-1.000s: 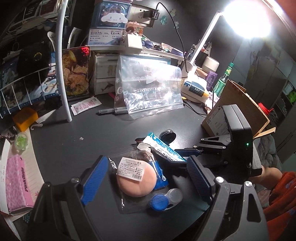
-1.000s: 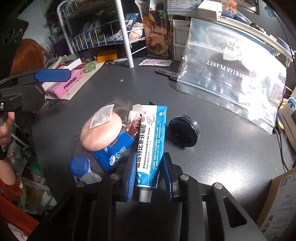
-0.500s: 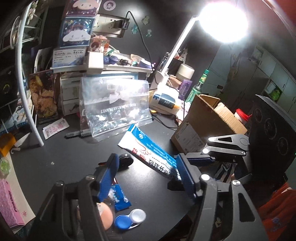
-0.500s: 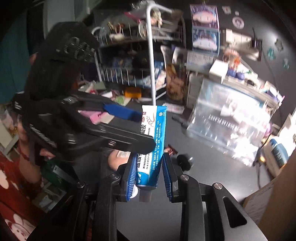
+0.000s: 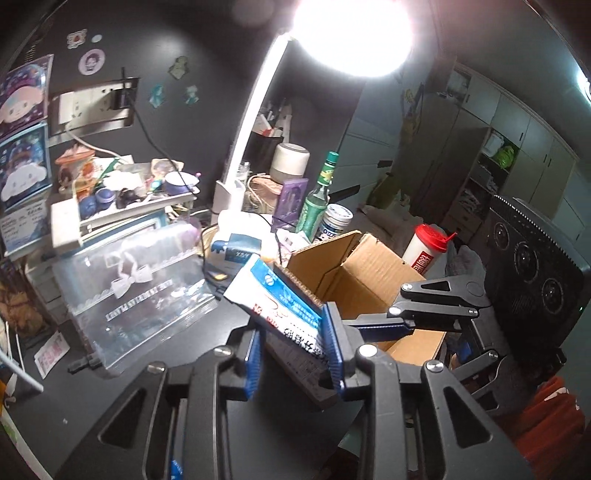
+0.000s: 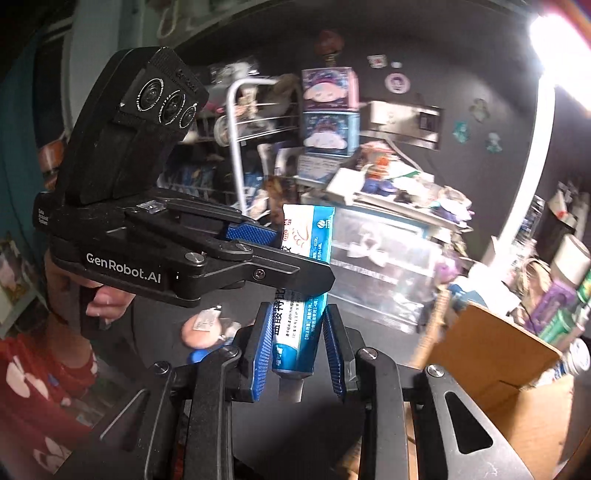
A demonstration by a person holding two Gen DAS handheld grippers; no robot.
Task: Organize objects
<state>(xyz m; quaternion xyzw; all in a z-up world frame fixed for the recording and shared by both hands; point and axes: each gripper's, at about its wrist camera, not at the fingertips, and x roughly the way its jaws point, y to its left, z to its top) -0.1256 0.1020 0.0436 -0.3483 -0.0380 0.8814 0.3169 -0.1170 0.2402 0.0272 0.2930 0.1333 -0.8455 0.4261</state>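
Cluttered desk (image 5: 122, 373), tube (image 6: 297, 314) between right gripper (image 6: 297, 350) pads

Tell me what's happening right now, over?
Right claw shut on blue-white tube. Left claw closed on cardboard box wall. Tube beside box, not in yet.

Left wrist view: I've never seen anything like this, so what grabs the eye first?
The glaring lamp at the top washes out everything near it. Below, the left tongs close on a blue-and-white tube, which the right tongs also pinch near its cap. Just right of the tube stands an open cardboard box on the cluttered desk.
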